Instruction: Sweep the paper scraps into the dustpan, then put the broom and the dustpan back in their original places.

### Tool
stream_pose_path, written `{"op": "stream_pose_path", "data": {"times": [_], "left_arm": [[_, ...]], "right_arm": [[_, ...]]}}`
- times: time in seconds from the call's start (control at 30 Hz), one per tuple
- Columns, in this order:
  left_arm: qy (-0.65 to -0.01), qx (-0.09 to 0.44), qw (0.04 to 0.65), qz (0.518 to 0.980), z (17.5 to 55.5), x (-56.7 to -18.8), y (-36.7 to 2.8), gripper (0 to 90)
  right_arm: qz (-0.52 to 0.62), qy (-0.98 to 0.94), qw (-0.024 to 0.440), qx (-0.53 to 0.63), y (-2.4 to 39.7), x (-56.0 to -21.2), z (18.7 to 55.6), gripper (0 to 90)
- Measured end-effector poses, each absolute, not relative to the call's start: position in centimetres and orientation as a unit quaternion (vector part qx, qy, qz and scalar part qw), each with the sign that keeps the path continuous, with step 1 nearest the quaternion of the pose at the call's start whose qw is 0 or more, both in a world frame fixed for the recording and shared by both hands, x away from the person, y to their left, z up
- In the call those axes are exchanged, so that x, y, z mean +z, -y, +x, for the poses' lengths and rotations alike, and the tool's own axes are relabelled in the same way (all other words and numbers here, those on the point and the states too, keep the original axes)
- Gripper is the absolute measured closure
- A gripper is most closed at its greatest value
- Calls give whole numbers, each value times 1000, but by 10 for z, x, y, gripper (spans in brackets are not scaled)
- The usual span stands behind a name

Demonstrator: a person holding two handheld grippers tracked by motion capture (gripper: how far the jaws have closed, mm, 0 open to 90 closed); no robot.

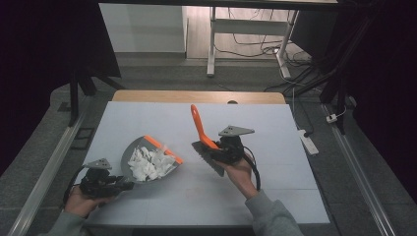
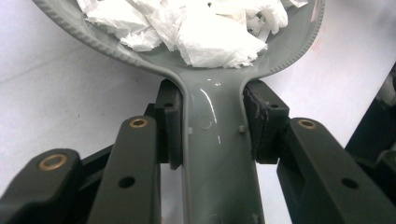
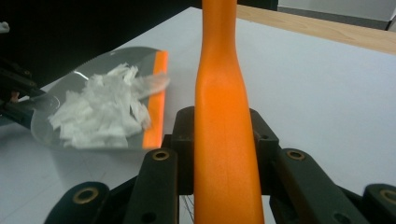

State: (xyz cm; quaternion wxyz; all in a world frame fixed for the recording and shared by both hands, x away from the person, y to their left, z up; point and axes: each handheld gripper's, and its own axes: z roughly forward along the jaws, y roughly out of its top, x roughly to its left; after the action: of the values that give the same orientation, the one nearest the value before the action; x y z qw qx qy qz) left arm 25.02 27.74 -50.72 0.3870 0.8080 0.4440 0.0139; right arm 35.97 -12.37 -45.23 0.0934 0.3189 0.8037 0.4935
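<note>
Both grippers gripping: dustpan in the left, brush in the right, over the white worktop.

Left gripper (image 1: 129,185): jaws clenched on the grey handle of the dustpan (image 2: 219,154), pads pressing it from both sides just below where the handle widens into the scoop. Scoop holds a heap of torn white paper scraps (image 1: 146,164); orange lip along its far edge, facing the brush. Dustpan sits at the near-left part of the worktop (image 1: 275,196). Right gripper (image 1: 211,150): jaws clamped on the orange handle of the brush (image 3: 223,140), handle rising straight up between them; in the high view it tilts away toward the far edge, grey bristle head just beside the hand. Brush and dustpan near each other, not touching. Person's sleeves enter at the near edge. Beyond the worktop: floor with cables and a white table frame.
</note>
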Motion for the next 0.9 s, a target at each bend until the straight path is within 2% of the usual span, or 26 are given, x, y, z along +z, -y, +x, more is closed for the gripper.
{"op": "stream_pose_path", "data": {"times": [0.37, 0.9], "left_arm": [[-484, 32, 398, 779, 252, -507, -272, 613], [-525, 59, 401, 748, 253, -505, -265, 612]], "right_arm": [[317, -805, 107, 491, 167, -453, 352, 701], [316, -803, 96, 496, 208, -457, 338, 701]]}}
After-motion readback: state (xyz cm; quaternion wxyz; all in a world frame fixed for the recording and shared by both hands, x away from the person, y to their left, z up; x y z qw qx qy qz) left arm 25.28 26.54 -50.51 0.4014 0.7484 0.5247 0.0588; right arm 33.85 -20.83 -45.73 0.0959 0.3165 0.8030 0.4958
